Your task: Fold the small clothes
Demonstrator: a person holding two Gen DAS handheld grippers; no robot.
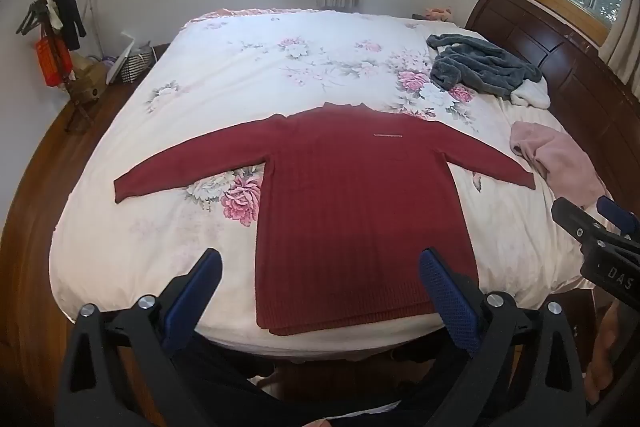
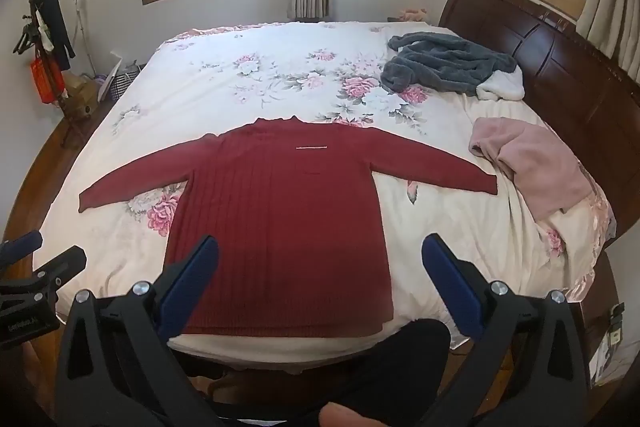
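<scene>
- Two tools are in view, both held back from the near edge of the bed (image 1: 168, 99) and touching nothing.
- Left tool (image 1: 320, 281): fingers spread wide, empty, aimed at the hem region of the red sweater (image 1: 360, 211).
- Right tool (image 2: 320, 267): fingers spread wide, empty, aimed at the same hem from slightly to the right.
- Red sweater: lies flat on the floral bedcover, collar toward the far side, hem at the near edge, both sleeves extended sideways. This layout appears intended to expose every fold line and keep the hem within reach.
- Grey fleece garment (image 2: 448, 67): bunched near the headboard (image 2: 560, 67), well apart from the sweater.
- Pink garment (image 2: 536, 167): crumpled at the right side of the bed, near the right sleeve cuff. Both are probably queued for later folding.
- Judgement: folding has not begun; the next step likely calls for grasping a sleeve or a hem corner.
- Risk: the knit may drag the bedcover when lifted.
</scene>
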